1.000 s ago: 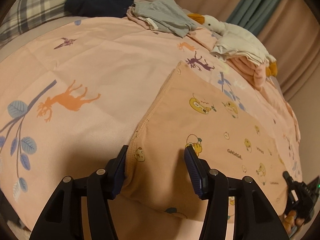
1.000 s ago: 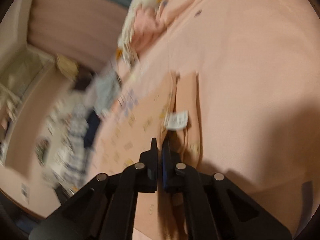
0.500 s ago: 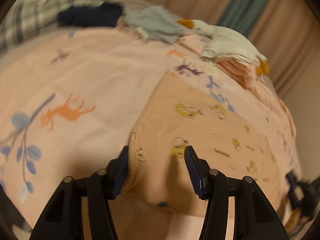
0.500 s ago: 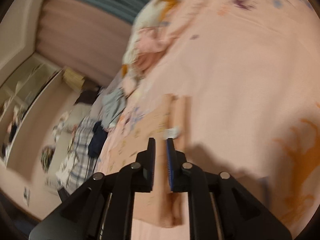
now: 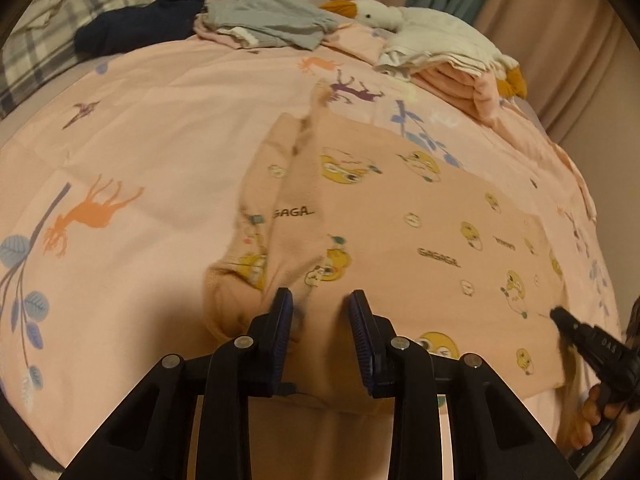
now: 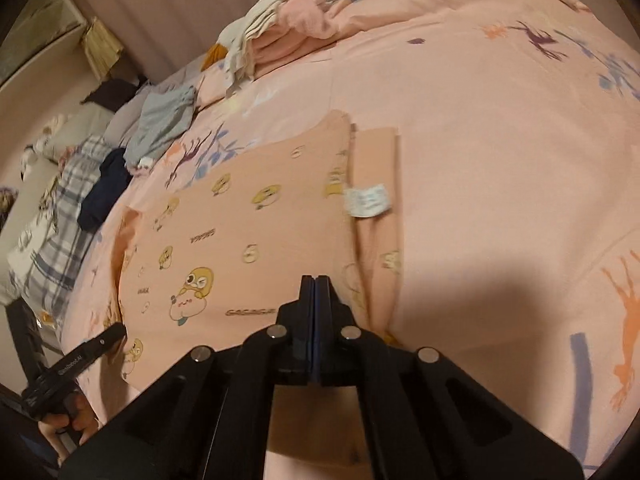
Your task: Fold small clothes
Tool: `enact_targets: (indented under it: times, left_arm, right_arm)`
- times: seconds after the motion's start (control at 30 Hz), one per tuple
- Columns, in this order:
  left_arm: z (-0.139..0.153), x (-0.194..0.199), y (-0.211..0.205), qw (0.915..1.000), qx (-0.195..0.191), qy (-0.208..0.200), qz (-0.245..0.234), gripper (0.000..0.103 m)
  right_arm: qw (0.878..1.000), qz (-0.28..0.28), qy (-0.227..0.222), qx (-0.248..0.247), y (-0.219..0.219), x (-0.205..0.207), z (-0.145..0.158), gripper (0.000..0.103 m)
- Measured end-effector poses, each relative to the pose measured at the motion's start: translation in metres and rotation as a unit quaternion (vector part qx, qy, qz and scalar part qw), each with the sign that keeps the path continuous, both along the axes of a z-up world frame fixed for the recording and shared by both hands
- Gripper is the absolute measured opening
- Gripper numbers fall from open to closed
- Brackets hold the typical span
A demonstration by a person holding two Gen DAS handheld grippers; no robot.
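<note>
**Across the bed's near edge: cartoon-print garment mid-fold**

Across the near edge of the bed, a pink bedsheet [image 5: 168,128] printed with deer and leaves carries everything. Along the far edge: a plaid blanket [image 5: 52,32], a navy garment [image 5: 136,24], a grey garment [image 5: 272,20], then a stack of folded clothes [image 5: 452,76] with a plush goose [image 5: 420,20] on top.

Peach cartoon-print garment [image 5: 420,220] lies flat at the near edge, its hem hanging slightly over. Its left side is bunched into a raised, blurred ridge running away from the left gripper. On the right side a narrow strip is turned over, showing the plain inside and a white care label [image 6: 368,200].

Left gripper [image 5: 316,312]: jaws partway open and closing, the ridge of fabric between them, one pad against it; not yet pinched firm.

Right gripper [image 6: 315,292]: jaws fully closed at the garment's near right corner. Whether fabric is caught between the pads I cannot tell; the fingers hide the contact.

Risks, as judged:
- Left jaws may take only the top layer, so the fold comes up skewed.
- Either gripper may nip the bedsheet too, dragging it along.
- If the right grip is empty, that corner stays behind and the garment twists.
- The overhanging hem could slide off the bed.
</note>
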State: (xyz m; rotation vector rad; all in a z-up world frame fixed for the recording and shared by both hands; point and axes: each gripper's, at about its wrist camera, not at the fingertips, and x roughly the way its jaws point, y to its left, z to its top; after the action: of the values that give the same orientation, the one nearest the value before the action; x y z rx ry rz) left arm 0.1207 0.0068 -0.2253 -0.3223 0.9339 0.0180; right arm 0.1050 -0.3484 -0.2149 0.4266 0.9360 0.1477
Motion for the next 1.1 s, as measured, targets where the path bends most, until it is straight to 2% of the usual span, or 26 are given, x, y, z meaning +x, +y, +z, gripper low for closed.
enact_targets:
  times: [0.07, 0.17, 0.2, 0.23, 0.3, 0.4, 0.47, 0.5, 0.53, 0.6, 0.63, 0.67, 0.7, 0.77, 0.8, 0.93, 1.0, 1.03, 1.1]
  left_arm:
    - [0.002, -0.005, 0.001, 0.9999, 0.011, -0.003, 0.007, 0.033]
    - [0.001, -0.011, 0.01, 0.9973, 0.06, 0.005, 0.042, 0.033]
    - [0.0, -0.013, 0.018, 0.997, 0.058, 0.001, 0.05, 0.033]
    - [-0.001, -0.017, 0.026, 0.9969, 0.05, 0.004, 0.061, 0.041]
    - [-0.001, -0.023, 0.039, 0.9981, 0.011, -0.004, 0.061, 0.042]
    - [0.001, -0.032, 0.049, 0.9986, -0.019, 0.001, 0.05, 0.042]
    - [0.005, -0.042, 0.055, 0.997, -0.063, 0.008, 0.045, 0.042]
    - [0.005, -0.049, 0.059, 0.994, -0.103, 0.006, 0.036, 0.042]
    - [0.004, -0.053, 0.061, 0.987, -0.16, 0.007, 0.015, 0.042]
    - [-0.006, -0.056, 0.059, 0.9623, -0.269, 0.03, -0.028, 0.044]
    - [-0.011, -0.056, 0.057, 0.9497, -0.308, 0.038, -0.043, 0.046]
    - [-0.015, -0.055, 0.053, 0.9435, -0.325, 0.041, -0.051, 0.047]
    - [-0.017, -0.052, 0.051, 0.9439, -0.324, 0.04, -0.051, 0.047]
    - [-0.021, -0.043, 0.046, 0.9525, -0.301, 0.028, -0.039, 0.047]
    - [-0.023, -0.038, 0.045, 0.9537, -0.298, 0.023, -0.036, 0.047]
    - [-0.027, -0.019, 0.046, 0.9449, -0.327, 0.001, -0.005, 0.047]
    - [-0.031, -0.014, 0.049, 0.9438, -0.33, -0.007, 0.017, 0.047]
    - [-0.031, -0.01, 0.05, 0.9446, -0.326, -0.016, 0.029, 0.047]
    - [-0.026, -0.007, 0.048, 0.9544, -0.291, -0.043, 0.047, 0.047]
  right_arm:
    - [1.0, -0.001, -0.004, 0.027, -0.01, -0.006, -0.006, 0.0]
    - [0.997, -0.007, -0.007, 0.079, -0.02, -0.01, -0.011, 0.0]
    - [0.996, -0.008, -0.008, 0.089, -0.022, -0.015, -0.012, 0.0]
    - [0.995, -0.01, -0.008, 0.101, -0.024, -0.015, -0.014, 0.0]
    - [0.994, -0.012, -0.007, 0.112, -0.019, -0.018, -0.013, 0.0]
    - [0.994, -0.013, -0.011, 0.111, -0.017, -0.022, -0.013, 0.0]
    - [0.994, -0.016, -0.014, 0.112, -0.016, -0.025, -0.013, 0.0]
    - [0.993, -0.019, -0.015, 0.115, -0.016, -0.026, -0.014, 0.0]
    - [0.992, -0.022, -0.015, 0.12, -0.019, -0.026, -0.015, 0.0]
    - [0.99, -0.032, -0.017, 0.138, -0.022, -0.028, -0.018, 0.0]
    - [0.988, -0.036, -0.018, 0.147, -0.024, -0.029, -0.02, 0.0]
    - [0.987, -0.038, -0.019, 0.154, -0.025, -0.03, -0.021, 0.0]
    - [0.986, -0.039, -0.019, 0.158, -0.026, -0.029, -0.022, 0.0]
    - [0.986, -0.04, -0.021, 0.161, -0.026, -0.03, -0.022, 0.0]
    - [0.987, -0.04, -0.022, 0.156, -0.025, -0.031, -0.02, 0.0]
    - [0.993, -0.03, -0.028, 0.113, -0.014, -0.032, -0.011, 0.003]
    - [0.996, -0.017, -0.026, 0.078, -0.004, -0.031, 0.0, 0.009]
    - [0.997, -0.009, -0.028, 0.067, 0.0, -0.031, 0.006, 0.017]
    - [0.998, 0.017, -0.049, 0.043, 0.015, -0.035, 0.024, 0.017]
